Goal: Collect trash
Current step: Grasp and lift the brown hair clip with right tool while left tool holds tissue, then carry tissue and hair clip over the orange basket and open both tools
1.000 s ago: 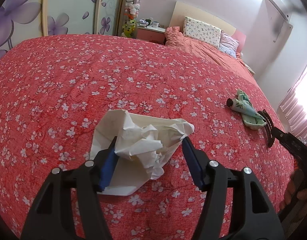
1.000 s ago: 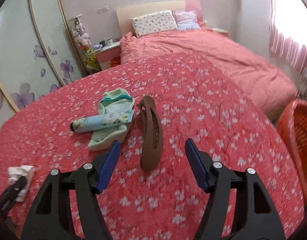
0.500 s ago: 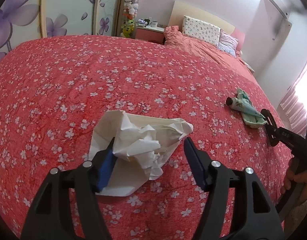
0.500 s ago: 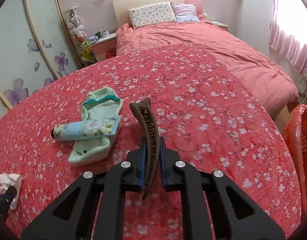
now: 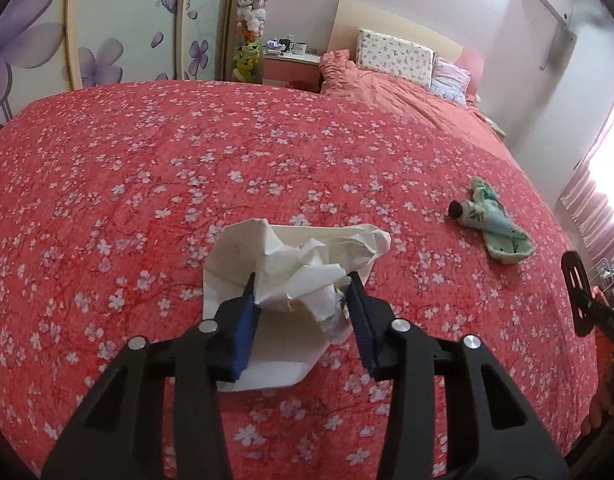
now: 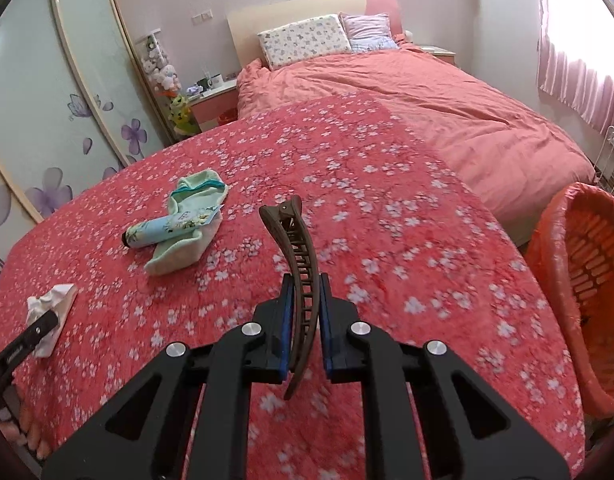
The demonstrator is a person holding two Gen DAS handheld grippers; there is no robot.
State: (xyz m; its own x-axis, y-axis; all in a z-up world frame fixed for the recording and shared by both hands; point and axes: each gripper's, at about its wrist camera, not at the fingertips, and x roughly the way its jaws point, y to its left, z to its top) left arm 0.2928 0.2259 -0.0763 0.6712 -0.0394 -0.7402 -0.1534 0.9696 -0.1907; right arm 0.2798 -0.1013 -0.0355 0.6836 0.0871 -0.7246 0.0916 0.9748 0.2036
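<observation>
1. Left wrist view: my left gripper (image 5: pixel 301 294) has its fingers (image 5: pixel 243 322) on either side of a crumpled white paper wad (image 5: pixel 295 280) that lies on the red flowered bedspread (image 5: pixel 187 160). The jaws have just been closing; the blue pads now touch the crumpled paper on both sides.
2. Same view, further right: a green sock (image 5: pixel 503 240) lies on the bedspread with a flowered tube (image 5: pixel 477 214) across it, well apart from the paper. At the right edge, the tip of a brown hair clip (image 5: pixel 575 280) shows.
3. Right wrist view: my right gripper (image 6: pixel 305 316) is clamped narrowly on the brown hair clip (image 6: pixel 301 264), which stands up between the pads, clear of the bedspread (image 6: pixel 387 220).
4. Same view: an orange basket (image 6: pixel 587 280) stands beside the bed at the right. The sock (image 6: pixel 187 240) and tube (image 6: pixel 167 232) lie to the left; the paper wad (image 6: pixel 51 304) sits at the far left, with my left gripper's finger on it.
</observation>
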